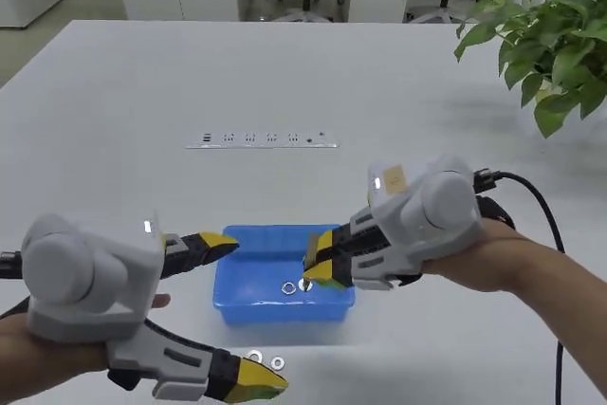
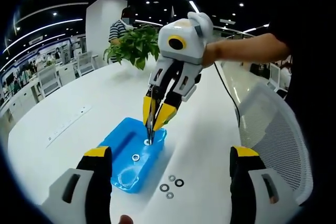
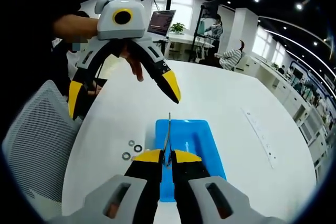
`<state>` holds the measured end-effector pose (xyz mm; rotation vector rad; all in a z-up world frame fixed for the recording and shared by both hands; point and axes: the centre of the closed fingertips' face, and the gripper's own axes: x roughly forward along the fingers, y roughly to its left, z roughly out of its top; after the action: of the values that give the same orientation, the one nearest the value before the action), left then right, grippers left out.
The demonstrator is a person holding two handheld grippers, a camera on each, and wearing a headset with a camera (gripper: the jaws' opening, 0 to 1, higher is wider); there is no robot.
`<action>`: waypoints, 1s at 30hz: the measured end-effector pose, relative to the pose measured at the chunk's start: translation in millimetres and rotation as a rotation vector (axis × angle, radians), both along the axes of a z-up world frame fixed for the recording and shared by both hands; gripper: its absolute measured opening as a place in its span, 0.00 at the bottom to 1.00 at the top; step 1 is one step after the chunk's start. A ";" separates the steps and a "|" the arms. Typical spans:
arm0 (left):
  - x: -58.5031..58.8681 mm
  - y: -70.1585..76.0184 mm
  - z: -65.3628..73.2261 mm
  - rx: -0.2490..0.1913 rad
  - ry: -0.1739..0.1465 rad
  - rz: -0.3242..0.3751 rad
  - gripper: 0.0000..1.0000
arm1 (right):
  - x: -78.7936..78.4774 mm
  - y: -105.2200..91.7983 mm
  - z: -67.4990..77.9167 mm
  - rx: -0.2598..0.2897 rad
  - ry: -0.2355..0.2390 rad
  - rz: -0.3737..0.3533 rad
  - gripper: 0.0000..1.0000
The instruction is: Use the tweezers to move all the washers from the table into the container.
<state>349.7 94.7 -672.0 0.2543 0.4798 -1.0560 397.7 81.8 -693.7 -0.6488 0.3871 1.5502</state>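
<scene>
The left gripper (image 1: 256, 316), a white-bodied claw with black, yellow-tipped jaws, is held wide open with nothing between its jaws. Its lower jaw is seen in the head view just beside the small flat metal washers (image 2: 164, 188) left on the white table (image 1: 285, 82). Three are counted there in the gripper views, close to the front wall of the shallow blue plastic container (image 1: 285, 313). Two more washers are already lying inside it.

To the right, the right gripper (image 3: 167, 157) is clamped shut on the slim metal tweezers (image 3: 168, 132), whose tip is lowered into the container onto one of those two washers. (Whether that washer is pinched or already let go cannot be told.)

Several risks are judged from here:
- The loose washers could be swept aside, or off the near edge, if the left gripper's lower jaw were shifted carelessly.
- The container is steadied by nothing, so it could be nudged along the table by the tweezers.
- A washer could be flicked back out if the tip were lifted while it was half gripped.
- The tweezers could be twisted in the jaws if pressed hard against the container floor.
</scene>
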 end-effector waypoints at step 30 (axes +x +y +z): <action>49.1 -13.4 -7.1 -0.012 -0.024 -0.062 0.65 | 22.2 9.5 -45.0 -0.020 0.049 -0.023 0.08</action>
<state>398.8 81.3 -679.1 0.2720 0.4465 -1.1146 419.9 91.3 -738.7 -0.6208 0.4457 1.5445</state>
